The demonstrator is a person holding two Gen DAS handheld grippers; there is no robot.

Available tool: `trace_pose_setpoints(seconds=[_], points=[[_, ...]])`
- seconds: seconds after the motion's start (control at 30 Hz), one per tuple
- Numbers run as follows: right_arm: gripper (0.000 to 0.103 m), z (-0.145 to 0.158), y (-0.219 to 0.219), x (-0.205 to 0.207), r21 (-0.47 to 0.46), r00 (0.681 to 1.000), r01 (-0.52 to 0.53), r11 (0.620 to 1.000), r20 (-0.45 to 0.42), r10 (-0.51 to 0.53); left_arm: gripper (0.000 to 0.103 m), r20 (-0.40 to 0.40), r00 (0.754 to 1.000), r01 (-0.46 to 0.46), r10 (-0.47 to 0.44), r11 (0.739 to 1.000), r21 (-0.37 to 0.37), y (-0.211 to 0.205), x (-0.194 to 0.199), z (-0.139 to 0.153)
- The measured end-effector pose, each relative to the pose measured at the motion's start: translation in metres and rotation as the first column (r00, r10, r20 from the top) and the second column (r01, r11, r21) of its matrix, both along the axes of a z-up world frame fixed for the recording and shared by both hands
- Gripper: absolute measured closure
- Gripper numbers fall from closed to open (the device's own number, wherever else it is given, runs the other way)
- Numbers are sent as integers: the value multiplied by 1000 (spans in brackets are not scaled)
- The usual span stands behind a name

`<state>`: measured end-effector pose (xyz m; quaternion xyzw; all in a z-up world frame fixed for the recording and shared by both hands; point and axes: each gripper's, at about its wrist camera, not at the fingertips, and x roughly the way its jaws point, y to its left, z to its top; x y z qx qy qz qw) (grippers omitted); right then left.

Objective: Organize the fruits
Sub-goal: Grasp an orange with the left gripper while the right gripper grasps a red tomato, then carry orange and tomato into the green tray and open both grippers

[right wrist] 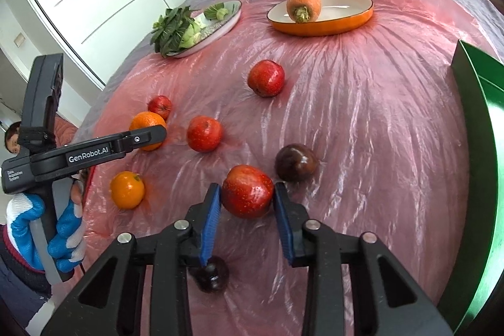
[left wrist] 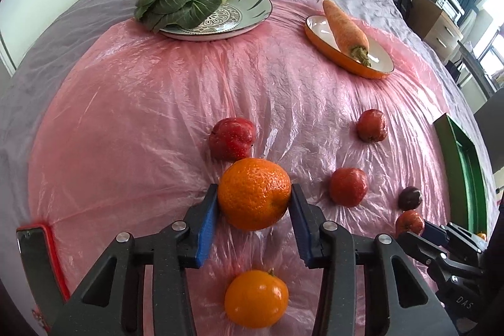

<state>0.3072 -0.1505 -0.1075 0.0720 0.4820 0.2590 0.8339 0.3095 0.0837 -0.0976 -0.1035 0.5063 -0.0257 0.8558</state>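
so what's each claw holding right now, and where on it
The left claw grips an orange across its widest part, pads on opposite sides. The right claw grips a red apple the same way, across its middle.

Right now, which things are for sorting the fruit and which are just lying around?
For the job: orange in the left claw, red apple in the right claw, small orange, dark plum, green bin.
Just there: carrot, leafy greens, patterned plate.

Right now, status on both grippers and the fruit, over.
Left gripper shut on orange. Right gripper shut on red apple. Dark plum close beside the apple; green bin to the right.
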Motion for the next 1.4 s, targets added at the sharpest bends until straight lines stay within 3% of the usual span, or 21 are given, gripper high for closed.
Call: trace_pose_setpoints(seconds=[0.3, 0.5, 1.07, 1.4], points=[[56, 28, 2, -23, 37, 999, -22, 999, 38, 21, 65, 34, 999, -23, 23, 1000, 6, 4, -18, 28], [56, 49, -20, -41, 30, 998, -14, 999, 70, 11, 65, 71, 997, 7, -7, 1000, 1, -18, -30, 55], [56, 73, -170, -85, -39, 980, 171, 985, 106, -166, 65, 126, 967, 228, -222, 973, -36, -173, -44, 102], [56, 64, -243, -73, -84, 959, 268, 960, 114, -258, 65, 94, 935, 345, -341, 938, -25, -259, -37, 92]])
